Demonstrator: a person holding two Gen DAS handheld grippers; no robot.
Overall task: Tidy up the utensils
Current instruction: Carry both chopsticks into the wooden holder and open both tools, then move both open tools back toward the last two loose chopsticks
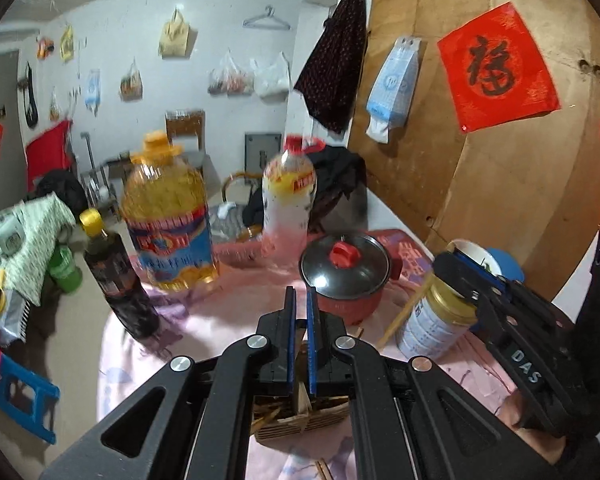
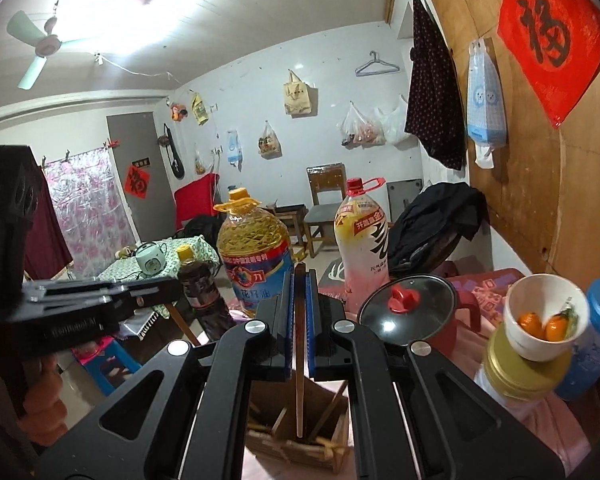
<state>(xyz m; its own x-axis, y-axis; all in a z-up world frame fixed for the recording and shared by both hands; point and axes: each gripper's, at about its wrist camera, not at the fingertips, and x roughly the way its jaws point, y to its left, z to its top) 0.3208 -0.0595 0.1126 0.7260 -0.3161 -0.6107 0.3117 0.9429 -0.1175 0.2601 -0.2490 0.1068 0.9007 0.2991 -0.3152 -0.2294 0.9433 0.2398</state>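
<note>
- my right gripper point(image 2: 299, 312) has its jaws pinched on a chopstick point(image 2: 299, 360), whose lower end hangs inside the wooden holder point(image 2: 300, 446) on the pink cloth point(image 2: 540, 432).
- more sticks lean in that holder.
- my left gripper point(image 1: 300, 332) sits over the same holder point(image 1: 300, 420), jaws nearly together; i can't tell if they grip anything.
- a red pot point(image 2: 410, 314) stands just behind, oil bottle point(image 2: 254, 258) further back.
</note>
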